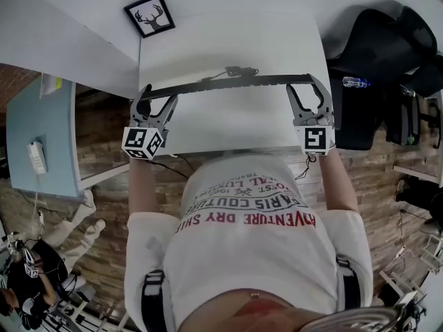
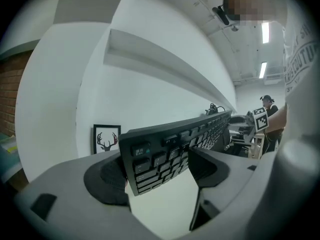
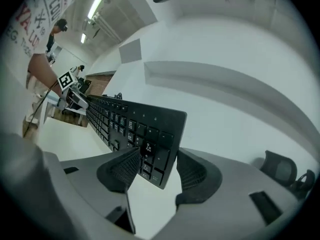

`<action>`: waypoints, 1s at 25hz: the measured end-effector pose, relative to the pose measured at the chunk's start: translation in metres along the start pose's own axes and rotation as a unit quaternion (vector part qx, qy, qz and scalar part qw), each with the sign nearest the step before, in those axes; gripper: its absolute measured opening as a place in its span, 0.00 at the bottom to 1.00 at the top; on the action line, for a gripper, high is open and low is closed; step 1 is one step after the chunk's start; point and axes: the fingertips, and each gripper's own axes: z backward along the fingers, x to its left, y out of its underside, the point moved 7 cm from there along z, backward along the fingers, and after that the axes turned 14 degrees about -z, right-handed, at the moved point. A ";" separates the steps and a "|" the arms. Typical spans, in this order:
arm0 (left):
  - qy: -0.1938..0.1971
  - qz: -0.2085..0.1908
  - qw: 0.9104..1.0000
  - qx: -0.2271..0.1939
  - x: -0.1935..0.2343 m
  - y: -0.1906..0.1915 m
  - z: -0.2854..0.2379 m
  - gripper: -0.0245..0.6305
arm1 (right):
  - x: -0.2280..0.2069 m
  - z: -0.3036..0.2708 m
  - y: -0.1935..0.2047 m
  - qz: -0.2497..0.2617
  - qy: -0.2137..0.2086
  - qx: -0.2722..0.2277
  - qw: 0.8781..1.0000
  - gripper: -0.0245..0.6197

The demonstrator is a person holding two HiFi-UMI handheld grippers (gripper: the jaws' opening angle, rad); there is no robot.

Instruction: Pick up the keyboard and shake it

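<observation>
Here both bare forearms reach straight forward from the body, about level with each other, and each hand holds one tool at one end of the single black keyboard (image 1: 228,83). The left gripper (image 1: 156,101) is clamped on the left end: one pad lies on the key face, the other behind the board. The right gripper (image 1: 308,92) grips the right end. One of its pads presses on the keys, and the other meets the back only near its tip. The keyboard is over the middle of the white table (image 1: 228,40), tipped onto its long edge, so from the head view it shows as a thin dark bar. A cable (image 1: 232,70) loops from its far side. There are two grippers, two marker cubes (image 1: 143,142) and one framed deer picture (image 1: 149,14) at the table's far left corner. A corner key reads "Esc". The person's shirt (image 1: 242,213) reads "PARIS COUTURE" and "ADVENTURE DRY", seen upside down.
</observation>
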 end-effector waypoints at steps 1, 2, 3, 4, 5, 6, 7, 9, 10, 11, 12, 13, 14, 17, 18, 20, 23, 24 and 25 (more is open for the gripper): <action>0.001 -0.001 1.000 -0.002 -0.001 0.001 0.000 0.59 | 0.001 0.001 -0.003 0.027 0.005 -0.010 1.000 0.42; 0.001 -0.002 1.000 -0.004 -0.002 0.002 0.000 0.59 | 0.001 0.002 -0.006 0.052 0.010 -0.017 0.998 0.42; 0.000 -0.004 1.000 -0.005 -0.004 0.003 0.000 0.59 | 0.001 0.003 -0.007 0.068 0.015 -0.022 0.997 0.41; 0.000 -0.007 1.000 -0.005 -0.005 0.004 0.000 0.59 | 0.001 0.004 -0.008 0.077 0.020 -0.025 0.997 0.41; -0.002 -0.009 1.000 -0.005 -0.006 0.004 -0.001 0.59 | 0.000 0.005 -0.007 0.080 0.022 -0.026 0.996 0.40; -0.003 -0.011 1.000 -0.004 -0.008 0.005 -0.002 0.59 | -0.001 0.006 -0.007 0.081 0.022 -0.026 0.996 0.40; -0.004 -0.012 1.000 -0.003 -0.009 0.004 -0.002 0.59 | -0.002 0.006 -0.006 0.080 0.022 -0.024 0.996 0.40; -0.006 -0.013 1.000 -0.002 -0.011 0.004 -0.004 0.59 | -0.005 0.006 -0.004 0.075 0.019 -0.020 0.997 0.40; -0.006 -0.013 1.000 -0.002 -0.012 0.003 -0.005 0.59 | -0.006 0.006 -0.003 0.071 0.018 -0.018 0.997 0.40; -0.007 -0.014 1.000 -0.001 -0.012 0.002 -0.006 0.59 | -0.008 0.005 -0.003 0.065 0.017 -0.018 0.998 0.40; -0.008 -0.015 1.000 0.001 -0.013 0.001 -0.007 0.59 | -0.009 0.005 -0.002 0.058 0.016 -0.019 0.998 0.40; -0.009 -0.016 1.000 0.003 -0.014 0.000 -0.008 0.59 | -0.011 0.004 -0.001 0.048 0.015 -0.018 0.999 0.40; -0.010 -0.018 1.000 0.007 -0.014 -0.001 -0.009 0.59 | -0.013 0.002 0.001 0.035 0.012 -0.014 0.999 0.40; -0.009 -0.024 0.999 0.020 -0.016 -0.004 -0.010 0.59 | -0.016 0.001 0.008 -0.028 0.002 0.040 0.999 0.40; -0.009 -0.027 0.999 0.025 -0.017 -0.003 -0.009 0.59 | -0.016 0.001 0.011 -0.049 -0.002 0.059 0.997 0.40; -0.006 -0.031 0.999 0.035 -0.019 0.000 -0.005 0.59 | -0.012 0.004 0.017 -0.076 -0.010 0.087 0.993 0.40; 0.004 -0.033 0.998 0.058 -0.022 0.007 -0.002 0.59 | -0.010 0.004 0.032 -0.115 -0.025 0.134 0.984 0.39; 0.009 -0.032 0.997 0.070 -0.023 0.009 -0.005 0.59 | -0.012 0.002 0.039 -0.132 -0.030 0.153 0.979 0.39; 0.015 -0.029 0.996 0.083 -0.024 0.010 -0.008 0.59 | -0.014 0.000 0.045 -0.148 -0.034 0.173 0.973 0.39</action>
